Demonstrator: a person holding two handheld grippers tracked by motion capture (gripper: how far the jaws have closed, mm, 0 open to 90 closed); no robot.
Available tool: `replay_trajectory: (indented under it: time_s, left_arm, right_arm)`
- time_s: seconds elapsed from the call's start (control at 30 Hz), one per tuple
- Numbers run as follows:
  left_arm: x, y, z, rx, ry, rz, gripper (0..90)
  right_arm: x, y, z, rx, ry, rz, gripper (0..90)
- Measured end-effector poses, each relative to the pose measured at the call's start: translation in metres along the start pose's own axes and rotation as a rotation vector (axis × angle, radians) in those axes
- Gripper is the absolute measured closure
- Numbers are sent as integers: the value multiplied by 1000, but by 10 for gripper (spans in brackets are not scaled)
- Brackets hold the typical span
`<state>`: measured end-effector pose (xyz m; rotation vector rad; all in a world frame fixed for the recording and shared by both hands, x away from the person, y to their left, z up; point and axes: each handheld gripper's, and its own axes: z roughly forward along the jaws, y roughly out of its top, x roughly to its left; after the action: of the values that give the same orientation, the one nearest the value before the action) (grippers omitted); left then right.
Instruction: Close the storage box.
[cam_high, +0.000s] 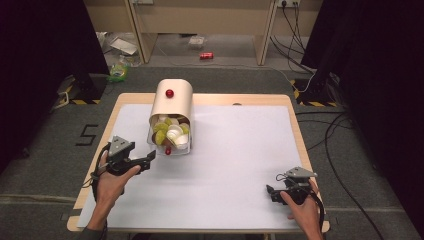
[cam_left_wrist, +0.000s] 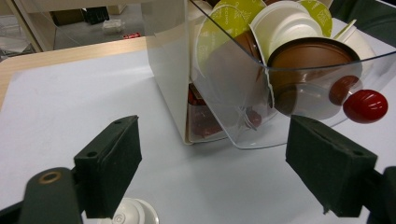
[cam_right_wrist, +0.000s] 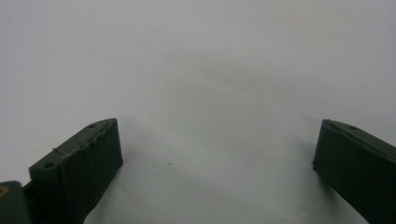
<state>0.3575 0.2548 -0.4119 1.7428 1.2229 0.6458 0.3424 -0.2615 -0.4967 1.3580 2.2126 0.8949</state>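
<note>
A cream container (cam_high: 172, 102) with a rounded top and a red knob (cam_high: 169, 93) is standing toward the far left of the white tabletop (cam_high: 235, 165), and its clear drawer (cam_left_wrist: 299, 93) is tipping open toward the person, showing a heap of coffee pods (cam_high: 170, 132) in green, white and brown. The left gripper (cam_high: 145, 161) is hovering just beside the drawer's front corner with its fingers (cam_left_wrist: 109, 161) spread wide and gripping nothing; in the left gripper view the drawer's red knob (cam_left_wrist: 365, 106) is sitting near the far finger, and one white pod (cam_left_wrist: 133, 212) is lying loose on the tabletop below the near finger. The right gripper (cam_high: 272, 192) is resting well apart at the near right, its fingers (cam_right_wrist: 81, 163) also released over bare white surface. The drawer is looking like thin, stiff, glossy plastic, so it will probably be light but slippery and liable to flex or crack if squeezed hard; the small red knob at its front seems the surest place to take hold. The pods are likely very light, with rigid cup bodies and thin foil tops that could dent; gripping one across its rim or side wall should be steadier than pinching the lid. The container itself may slide on the smooth tabletop when pulled.
</note>
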Motion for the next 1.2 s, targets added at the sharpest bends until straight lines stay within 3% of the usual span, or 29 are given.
replay_trajectory:
  time_s: [0.53,1.2]
  left_arm:
    - [2,3,4,7,13,-4,144]
    - [0,9,24,29,10,-12,144]
  right_arm:
    - [0,0,0,0,-2,-2,16]
    - [0,0,0,0,-2,-2,15]
